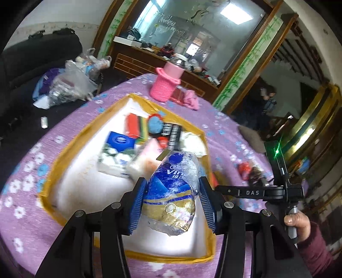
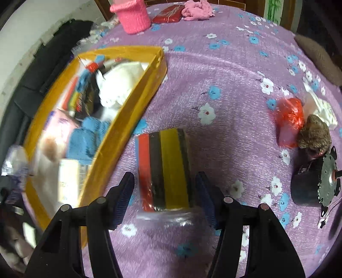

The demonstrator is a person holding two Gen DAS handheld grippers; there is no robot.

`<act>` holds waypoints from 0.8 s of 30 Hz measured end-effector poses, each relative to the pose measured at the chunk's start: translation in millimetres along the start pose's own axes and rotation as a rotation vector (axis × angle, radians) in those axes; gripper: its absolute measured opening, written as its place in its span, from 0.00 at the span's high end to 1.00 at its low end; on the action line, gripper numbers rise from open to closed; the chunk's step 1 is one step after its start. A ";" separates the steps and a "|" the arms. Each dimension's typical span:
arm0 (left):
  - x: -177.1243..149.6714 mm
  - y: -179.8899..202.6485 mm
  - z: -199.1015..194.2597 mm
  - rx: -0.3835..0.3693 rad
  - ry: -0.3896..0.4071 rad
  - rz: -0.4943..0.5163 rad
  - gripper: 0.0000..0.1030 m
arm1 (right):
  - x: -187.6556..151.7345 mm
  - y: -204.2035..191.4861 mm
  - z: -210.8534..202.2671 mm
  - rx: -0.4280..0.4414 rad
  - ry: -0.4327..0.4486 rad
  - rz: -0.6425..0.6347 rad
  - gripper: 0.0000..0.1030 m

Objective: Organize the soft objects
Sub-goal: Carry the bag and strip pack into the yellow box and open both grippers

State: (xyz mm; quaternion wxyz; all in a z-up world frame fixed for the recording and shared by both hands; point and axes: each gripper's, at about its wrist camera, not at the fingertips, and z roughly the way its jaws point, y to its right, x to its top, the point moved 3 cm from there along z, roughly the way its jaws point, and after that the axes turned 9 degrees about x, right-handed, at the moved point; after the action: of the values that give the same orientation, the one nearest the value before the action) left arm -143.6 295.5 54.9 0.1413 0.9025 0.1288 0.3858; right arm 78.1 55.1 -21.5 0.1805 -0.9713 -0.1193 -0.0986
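Observation:
My left gripper (image 1: pixel 172 188) is shut on a blue and gold tissue pack (image 1: pixel 171 192) in clear wrap, held over the near part of the yellow-rimmed white box (image 1: pixel 64 171). Several soft items lie in the box: another tissue pack (image 1: pixel 116 149), a striped pack (image 1: pixel 136 126), a blue ball (image 1: pixel 155 125), and a white cloth (image 1: pixel 192 141). My right gripper (image 2: pixel 164 184) points down at the purple flowered tablecloth (image 2: pixel 224 85), just right of the box (image 2: pixel 119 119). It is shut on a pack striped red, black and yellow (image 2: pixel 165 171), its pads at the pack's sides.
At the far edge stand a pink knitted holder (image 2: pixel 133 17), a red packet (image 2: pixel 167 14) and a pink cloth (image 2: pixel 197 9). To the right lie a red plastic bag (image 2: pixel 289 121), a brown fuzzy thing (image 2: pixel 314 132), a white cloth (image 2: pixel 322 109) and a dark motor (image 2: pixel 310 186).

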 end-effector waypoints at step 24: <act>65.8 -30.1 115.4 0.258 -0.314 -0.039 0.46 | -16.2 -68.8 -68.7 0.089 0.156 -0.111 0.59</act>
State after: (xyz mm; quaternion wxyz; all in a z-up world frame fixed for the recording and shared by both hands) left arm -18.7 327.9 11.3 0.0503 0.9595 0.1710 0.2179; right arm 34.1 88.5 60.0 0.2264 -0.9436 -0.1628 -0.1786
